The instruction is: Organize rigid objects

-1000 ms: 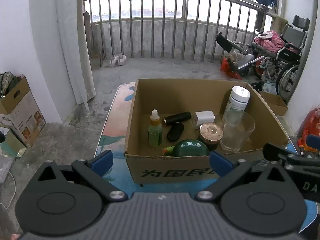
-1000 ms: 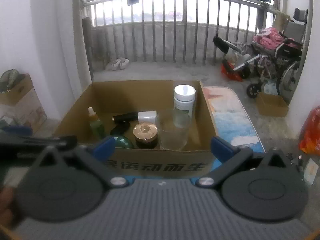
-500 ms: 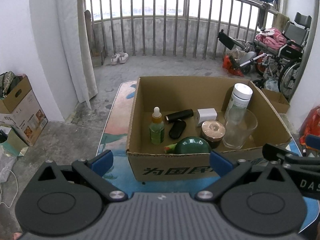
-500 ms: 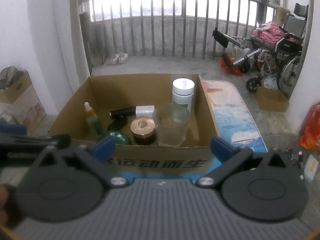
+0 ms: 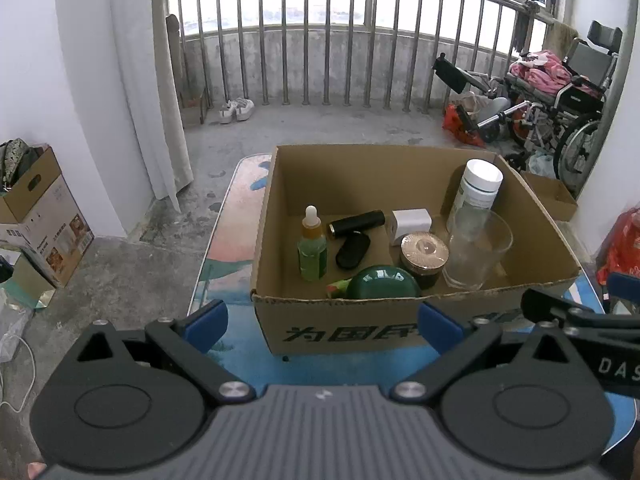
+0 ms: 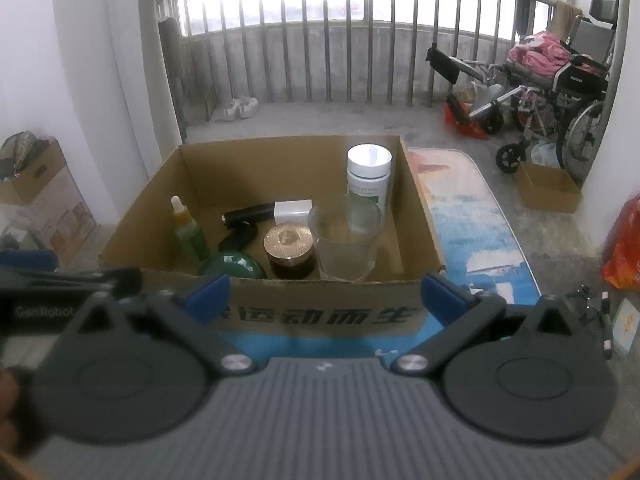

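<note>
An open cardboard box [image 5: 540,240] [image 6: 132,224] stands on a blue patterned mat [image 5: 228,216]. Inside are a green dropper bottle [image 5: 312,246] [image 6: 188,232], a black tube [image 5: 357,223], a black oval case [image 5: 353,252], a white block [image 5: 411,221], a gold-lidded jar [image 5: 425,252] [image 6: 289,248], a clear glass [image 5: 478,250] [image 6: 346,236], a white-capped bottle [image 5: 478,188] [image 6: 369,176] and a dark green round object [image 5: 382,282]. My left gripper [image 5: 322,324] and right gripper [image 6: 325,296] are both open and empty, just before the box's near wall.
A wheelchair [image 5: 576,88] and clutter stand at the back right by the balcony railing [image 5: 320,40]. A cardboard box [image 5: 36,216] sits at the left wall, a small one [image 6: 548,190] at the right. A curtain [image 5: 148,80] hangs on the left.
Both grippers have drawn back and risen a little, so the box sits lower and farther in view. Both stay open. The box contents have not moved.
</note>
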